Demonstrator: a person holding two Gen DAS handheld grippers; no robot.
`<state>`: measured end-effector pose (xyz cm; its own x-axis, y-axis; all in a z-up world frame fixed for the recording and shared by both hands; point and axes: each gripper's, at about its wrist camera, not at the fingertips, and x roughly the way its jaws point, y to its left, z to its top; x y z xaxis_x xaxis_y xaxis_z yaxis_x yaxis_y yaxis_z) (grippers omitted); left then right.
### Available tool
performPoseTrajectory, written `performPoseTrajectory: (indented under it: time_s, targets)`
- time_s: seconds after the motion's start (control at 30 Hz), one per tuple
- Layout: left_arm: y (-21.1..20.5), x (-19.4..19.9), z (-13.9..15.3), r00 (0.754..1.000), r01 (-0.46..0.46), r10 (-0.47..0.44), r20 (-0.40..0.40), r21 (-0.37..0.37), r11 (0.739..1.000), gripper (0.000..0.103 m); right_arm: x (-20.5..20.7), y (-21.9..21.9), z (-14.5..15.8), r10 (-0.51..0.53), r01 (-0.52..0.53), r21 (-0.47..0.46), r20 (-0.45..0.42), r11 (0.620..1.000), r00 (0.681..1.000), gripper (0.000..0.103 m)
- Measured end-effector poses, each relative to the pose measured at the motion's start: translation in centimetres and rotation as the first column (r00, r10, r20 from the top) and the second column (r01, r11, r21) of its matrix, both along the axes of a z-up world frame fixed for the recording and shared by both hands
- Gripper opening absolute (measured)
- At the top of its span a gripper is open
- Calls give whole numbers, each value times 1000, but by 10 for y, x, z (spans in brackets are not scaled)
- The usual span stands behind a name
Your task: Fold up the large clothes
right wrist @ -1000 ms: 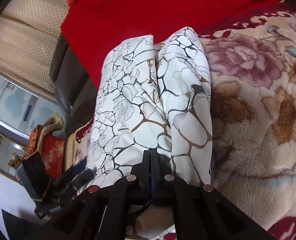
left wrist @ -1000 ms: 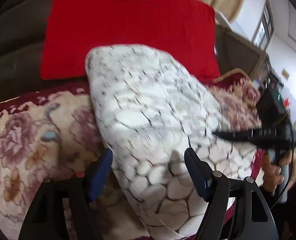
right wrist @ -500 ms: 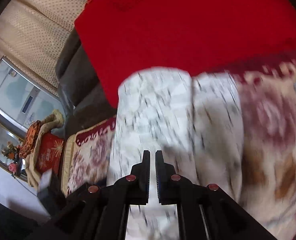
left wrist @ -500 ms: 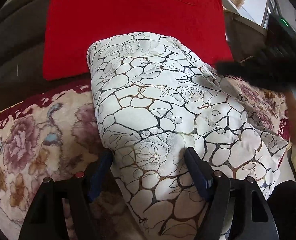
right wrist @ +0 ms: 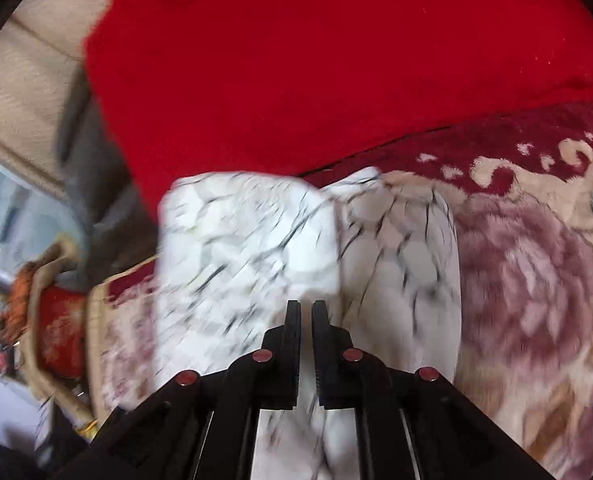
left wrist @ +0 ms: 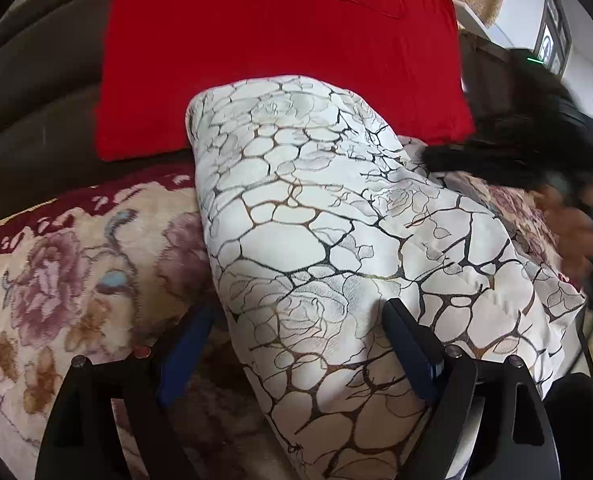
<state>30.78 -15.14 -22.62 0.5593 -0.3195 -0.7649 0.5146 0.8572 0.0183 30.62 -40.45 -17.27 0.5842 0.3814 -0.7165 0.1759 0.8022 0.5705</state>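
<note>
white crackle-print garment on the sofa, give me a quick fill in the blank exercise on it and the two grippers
1. The white crackle-print garment lies on a plush ____-patterned blanket.
2. Behind the garment stands a plain cushion of ____ colour.
3. The left gripper has its jaws ____, one on each side of the garment.
4. In the right wrist view the right gripper has its jaws nearly ____, with nothing between them.

Missing words: floral; red; open; shut

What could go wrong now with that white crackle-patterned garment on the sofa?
The left gripper is open with the folded garment bulging between its fingers, so closing might bunch the layers. The right gripper, nearly shut and empty, shows motion blur; a fast swing might snag the fold. The plush floral cover might drag the fabric.
</note>
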Motion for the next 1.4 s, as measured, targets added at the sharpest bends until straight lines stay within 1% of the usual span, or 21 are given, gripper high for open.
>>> performPoseTrajectory:
  time_s: [0.17,0.27,0.3,0.37,0.4,0.43,0.47,0.53,0.57,0.63,0.8,0.87,0.93,1.03,1.13,1.2,1.23,1.27,1.3,1.33,1.4]
  targets:
    - [4,-11,14,998,-10,10,63,-5,1000,87,-66,23,29,100,-99,-13,93,995,991,9]
    - [-2,-17,10,997,-2,0,74,37,999,87,-101,39,30,147,-144,-31,123,989,981,9]
    - [-6,-17,3,998,-3,-2,66,75,997,87,-109,43,23,147,-142,-46,110,989,983,9]
    - [-12,-19,-5,998,-9,3,60,104,995,88,-118,42,-10,113,-111,-113,18,987,993,6]
    - [-14,-19,-8,998,-5,-1,58,112,994,88,-116,45,-23,102,-104,-143,-20,984,995,2]
    - [-16,-21,-8,997,-8,-1,73,116,993,88,-118,42,-38,95,-96,-147,-14,984,995,1]
    - [-15,-23,-7,997,-8,-1,80,118,993,88,-123,36,-43,84,-80,-119,34,990,996,1]
    - [-15,-23,-7,997,-10,0,80,118,993,88,-125,29,-45,61,-58,-75,42,995,997,1]
    - [-15,-22,-8,997,-9,0,78,117,993,88,-126,29,-45,54,-51,-76,39,996,998,1]
    - [-15,-23,-8,997,-8,-1,76,115,993,88,-126,31,-44,66,-61,-110,44,992,997,1]
    - [-16,-24,-7,996,-5,-6,92,122,993,88,-121,39,-38,52,-51,-94,13,994,999,1]
    - [-16,-24,-6,996,-9,-2,89,115,993,88,-116,40,-26,69,-68,-105,7,992,998,6]
    - [-16,-24,-6,996,-11,1,87,113,993,88,-109,37,-14,77,-74,-93,29,993,997,8]
    - [-19,-24,-5,996,-9,-2,94,121,993,88,-97,32,9,69,-61,-84,98,995,993,8]
    - [-21,-24,-5,996,-10,-2,94,124,992,88,-77,32,19,55,-45,-92,116,995,992,8]
    - [-22,-23,-5,996,-9,-3,93,124,992,88,-58,34,10,46,-36,-105,92,994,995,8]
    - [-23,-22,-5,996,-8,-3,91,124,992,88,-47,36,-1,35,-28,-137,51,990,998,6]
    - [-23,-21,-6,996,-7,-4,85,125,992,88,-33,36,-24,23,-27,-187,-25,982,999,6]
    - [-23,-19,-8,997,-9,-1,77,126,992,88,-30,33,-40,26,-35,-174,-54,984,998,5]
    - [-23,-18,-8,997,-11,2,74,122,992,88,-27,27,-56,18,-24,-139,-46,990,999,0]
    - [-22,-14,-6,998,-8,1,66,113,994,90,-29,20,-61,9,-10,-88,-2,996,1000,0]
